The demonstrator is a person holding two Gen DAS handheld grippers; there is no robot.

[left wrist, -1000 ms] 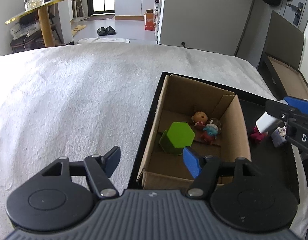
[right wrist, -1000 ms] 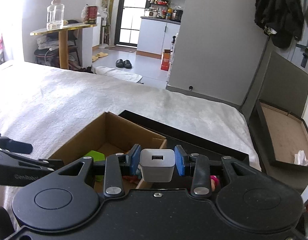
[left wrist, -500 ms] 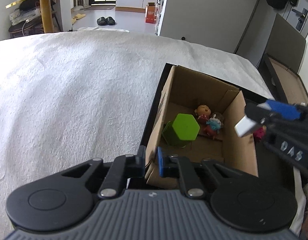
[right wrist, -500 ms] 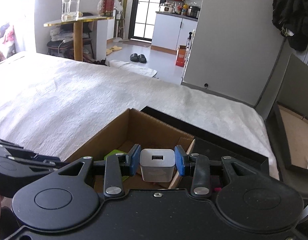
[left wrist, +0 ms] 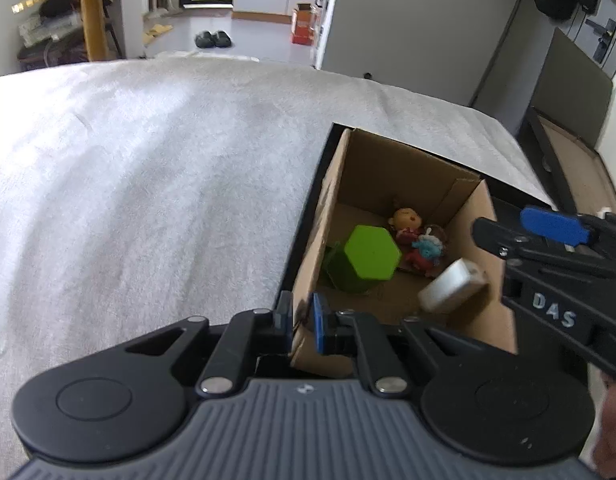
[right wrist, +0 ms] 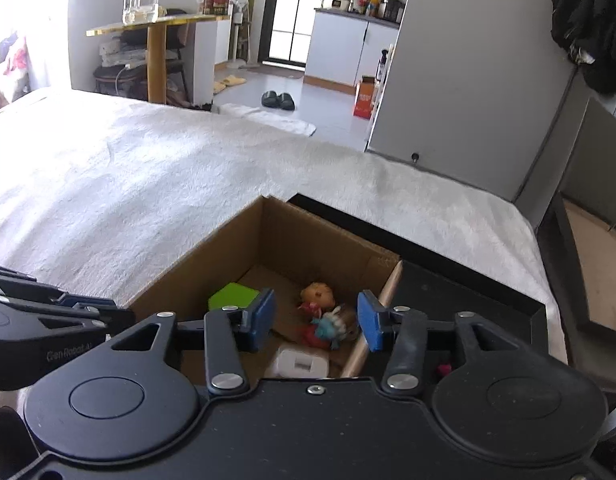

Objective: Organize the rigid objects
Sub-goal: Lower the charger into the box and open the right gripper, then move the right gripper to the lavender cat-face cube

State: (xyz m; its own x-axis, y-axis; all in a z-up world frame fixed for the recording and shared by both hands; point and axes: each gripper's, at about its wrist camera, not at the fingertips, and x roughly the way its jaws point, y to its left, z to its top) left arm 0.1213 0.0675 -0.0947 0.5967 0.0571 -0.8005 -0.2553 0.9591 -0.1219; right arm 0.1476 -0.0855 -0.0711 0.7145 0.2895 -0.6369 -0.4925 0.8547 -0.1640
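- My left gripper (left wrist: 301,320) is clamped on the near corner wall of the cardboard box (left wrist: 396,168), one blue pad outside the wall and one inside, nearly together with the card pinched between them.
- My right gripper (right wrist: 316,320) has just been opening; its blue pads stand apart over the box, and nothing is between them.
- The white USB charger (left wrist: 452,286) is free of those pads. In the left wrist view it shows blurred inside the box near the right wall; in the right wrist view it lies low in the box, just below my right fingers (right wrist: 263,312). Whether it has touched the bottom I cannot tell.
- A green hexagonal block (left wrist: 368,256) sits on the box floor toward the left side.
- Two small doll figures (left wrist: 418,240) lie beside the block, one with a yellow-orange head and one in blue and red, touching each other.
- The box stands in a black tray (right wrist: 468,292) on a bed covered with a white blanket (left wrist: 147,180).
- A small pink item (right wrist: 444,368) shows in the tray outside the box, too hidden to name.
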